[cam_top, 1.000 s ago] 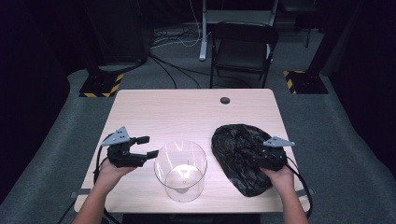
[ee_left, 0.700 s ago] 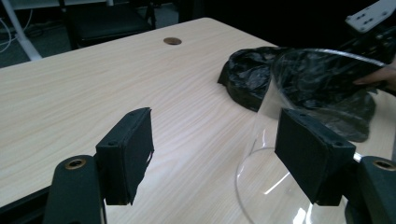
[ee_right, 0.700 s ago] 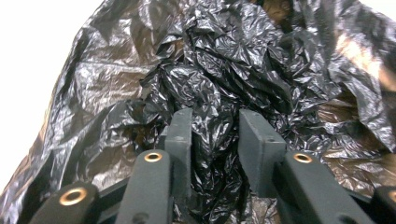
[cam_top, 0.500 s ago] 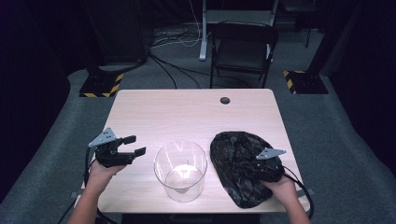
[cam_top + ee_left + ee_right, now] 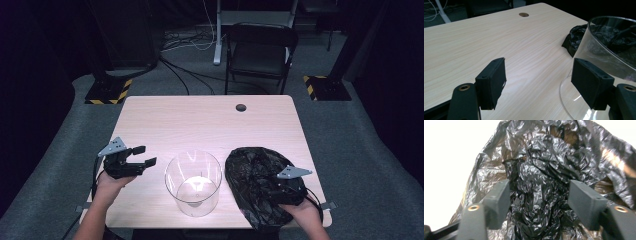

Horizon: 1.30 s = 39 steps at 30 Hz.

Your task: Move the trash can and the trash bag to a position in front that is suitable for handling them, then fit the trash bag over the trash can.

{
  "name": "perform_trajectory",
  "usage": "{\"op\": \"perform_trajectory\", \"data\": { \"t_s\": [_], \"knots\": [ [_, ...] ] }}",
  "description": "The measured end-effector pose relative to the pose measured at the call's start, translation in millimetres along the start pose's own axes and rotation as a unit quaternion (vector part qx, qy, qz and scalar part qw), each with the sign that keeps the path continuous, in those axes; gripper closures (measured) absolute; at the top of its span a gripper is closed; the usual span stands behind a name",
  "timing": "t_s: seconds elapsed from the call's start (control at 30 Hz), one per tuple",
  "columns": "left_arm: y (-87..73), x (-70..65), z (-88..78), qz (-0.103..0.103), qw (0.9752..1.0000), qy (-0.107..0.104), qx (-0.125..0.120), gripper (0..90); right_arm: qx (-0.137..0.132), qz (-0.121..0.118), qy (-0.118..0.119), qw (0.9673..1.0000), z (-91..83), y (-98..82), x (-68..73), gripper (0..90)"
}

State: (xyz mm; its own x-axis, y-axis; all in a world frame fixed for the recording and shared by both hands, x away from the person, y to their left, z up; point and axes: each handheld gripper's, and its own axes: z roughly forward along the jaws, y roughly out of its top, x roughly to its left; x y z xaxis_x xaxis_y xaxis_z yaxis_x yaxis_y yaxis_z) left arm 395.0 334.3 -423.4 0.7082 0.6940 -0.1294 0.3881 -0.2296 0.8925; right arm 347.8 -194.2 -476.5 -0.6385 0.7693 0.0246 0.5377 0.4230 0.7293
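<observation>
Light wood worktop [image 5: 200,120] with a small round grommet hole [image 5: 241,107] near the far edge. Black plastic bag [image 5: 257,182] lies in a crumpled heap at the near right corner, reaching the near edge. Bag film is glossy, heavily creased, thin enough in places to show brownish where light passes through; folds bunch darkest in the middle of the heap.

Clear glass cylinder container [image 5: 193,182] stands upright near the middle of the near edge, just beside the bag on its left, open top, looks empty; touching or not, cannot tell.

Right tongs [image 5: 539,200] are over the near part of the bag, jaws spread wide, bunched film between them, pads not pressing it. In the high view the right tongs [image 5: 289,186] sit on top of the heap with a hand [image 5: 302,212] behind.

Left tongs [image 5: 142,156] near the left edge, jaws apart and holding nothing, pointing toward the container. In the left gripper view the left tongs [image 5: 539,82] have bare worktop between the pads, container wall right at one pad.
</observation>
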Motion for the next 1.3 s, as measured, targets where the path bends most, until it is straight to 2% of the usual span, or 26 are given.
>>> {"op": "perform_trajectory", "data": {
  "t_s": [0.1,0.27,0.37,0.6,0.83,0.9,1.03,1.13,1.3],
  "knots": [
    [-0.5,-0.1,0.3,0.000,1.0000,0.000,0.000,27.3,-0.006,-0.005,-0.008,0.9999,-2.8,3.3,1.6,30.4],
    [-3.2,-1.5,1.3,0.003,1.0000,0.002,0.008,27.3,-0.029,0.005,-0.017,0.9994,-9.6,9.0,-0.7,29.2],
    [-2.9,-1.2,1.1,0.002,1.0000,0.003,0.004,27.3,-0.034,-0.001,-0.025,0.9991,-11.1,13.1,-1.4,27.1],
    [-5.0,-0.2,3.0,0.001,0.9999,0.004,0.011,27.3,-0.030,0.010,-0.031,0.9990,-5.5,20.6,-5.1,22.8],
    [-6.3,3.7,7.4,-0.004,0.9999,0.000,0.016,27.2,-0.047,0.007,-0.045,0.9978,-0.3,31.4,-8.5,18.3],
    [-6.6,4.1,7.9,-0.003,0.9999,-0.001,0.017,27.2,-0.046,0.006,-0.042,0.9980,2.0,32.2,-9.5,17.0],
    [-7.4,8.4,8.6,-0.006,0.9998,-0.001,0.019,27.1,-0.023,-0.009,-0.029,0.9993,17.3,31.4,-8.7,12.5],
    [-7.9,9.5,9.0,-0.007,0.9998,0.001,0.020,27.1,-0.005,-0.006,-0.018,0.9998,24.8,27.6,-6.0,7.8],
    [-8.6,10.3,9.1,-0.008,0.9998,0.003,0.019,27.1,0.020,-0.009,-0.035,0.9992,32.6,21.8,-3.9,1.7]
  ]
}}
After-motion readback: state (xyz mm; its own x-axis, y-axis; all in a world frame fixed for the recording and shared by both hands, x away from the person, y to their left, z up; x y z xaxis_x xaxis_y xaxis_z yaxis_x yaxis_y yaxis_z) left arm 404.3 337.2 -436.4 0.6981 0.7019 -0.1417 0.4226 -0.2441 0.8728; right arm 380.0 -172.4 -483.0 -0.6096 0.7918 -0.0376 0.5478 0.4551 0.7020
